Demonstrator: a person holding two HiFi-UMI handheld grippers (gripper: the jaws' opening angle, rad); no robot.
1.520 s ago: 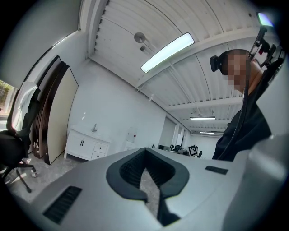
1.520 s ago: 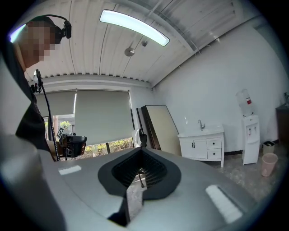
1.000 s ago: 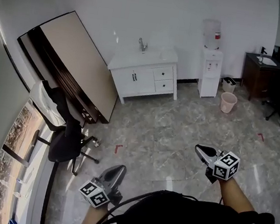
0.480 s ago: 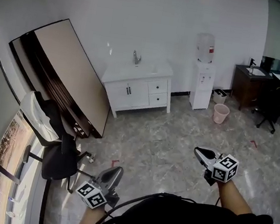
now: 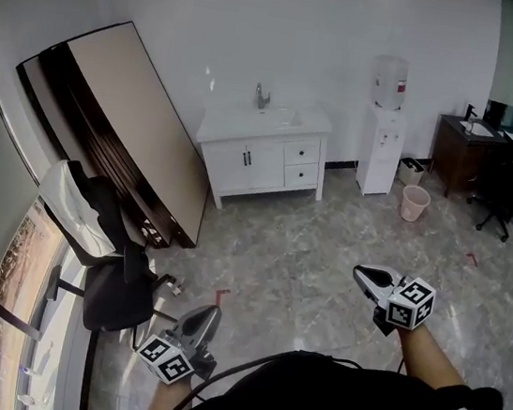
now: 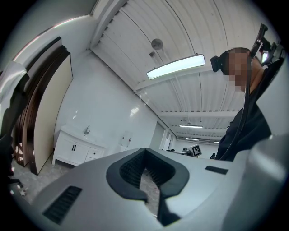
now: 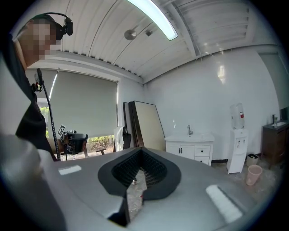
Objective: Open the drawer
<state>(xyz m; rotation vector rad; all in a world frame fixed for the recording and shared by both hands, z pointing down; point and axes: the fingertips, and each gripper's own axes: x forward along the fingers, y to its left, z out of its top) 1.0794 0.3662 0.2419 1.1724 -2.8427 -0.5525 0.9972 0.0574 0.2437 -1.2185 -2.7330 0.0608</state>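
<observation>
Head view: the white, flat-fronted drawers [image 5: 303, 151] are seen shut in the sink cabinet [image 5: 244, 162], upper centre; a round pink bin [image 5: 415, 203] stands further right.

Left gripper view: the left gripper [image 6: 145, 155] has its ribbed dark jaws closed on nothing.

Right gripper view: the right gripper [image 7: 141, 154] has its jaws likewise closed, empty.

No readable text, numbers or brand names in any view.
Right gripper [image 5: 361, 273] cube [image 5: 412, 303] and left gripper [image 5: 212, 313] cube [image 5: 167, 359] carry only black-and-white square code patterns, no letters. The red label [image 5: 397, 88] on the water bottle [image 5: 389, 74] is too small to read. The red floor marks [image 5: 221, 292] are plain corner shapes, not characters.
</observation>
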